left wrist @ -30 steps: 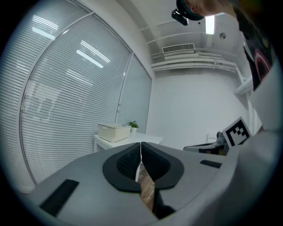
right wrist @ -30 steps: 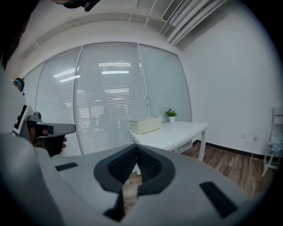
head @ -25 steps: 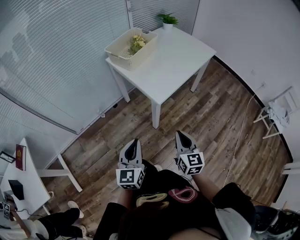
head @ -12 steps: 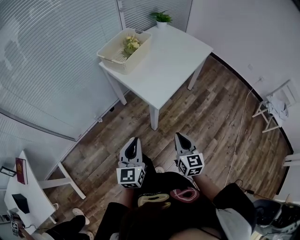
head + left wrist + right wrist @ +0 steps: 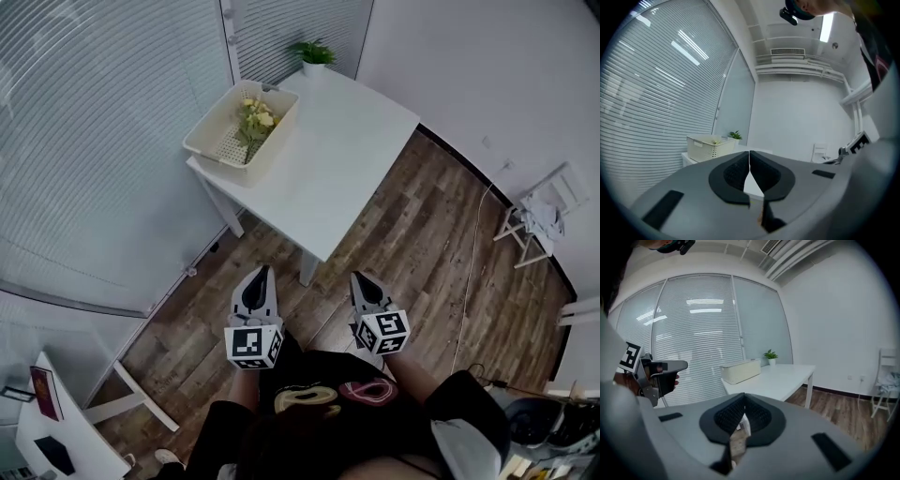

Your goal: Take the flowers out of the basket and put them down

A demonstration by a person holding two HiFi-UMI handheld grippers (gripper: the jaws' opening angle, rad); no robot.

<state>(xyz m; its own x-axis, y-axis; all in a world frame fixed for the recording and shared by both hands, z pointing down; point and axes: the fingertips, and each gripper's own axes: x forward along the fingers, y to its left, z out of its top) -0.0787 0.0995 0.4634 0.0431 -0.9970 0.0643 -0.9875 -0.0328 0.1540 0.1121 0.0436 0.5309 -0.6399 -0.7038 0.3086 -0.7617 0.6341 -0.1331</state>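
Table (image 5: 347, 141) is seen at 12 o'clock | flowers (image 5: 253, 117) are kept in basket (image 5: 281, 122) | left gripper (image 5: 258, 274), right gripper (image 5: 363, 278) are clenched empty

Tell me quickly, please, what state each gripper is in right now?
Left gripper: closed, holding nothing.
Right gripper: closed, holding nothing.

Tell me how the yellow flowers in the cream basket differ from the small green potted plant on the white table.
The yellow flowers show yellow blooms among leaves; the green potted plant is all green. The flowers lie inside the cream perforated basket; the plant stands upright in its own white pot. Both sit on the white table.
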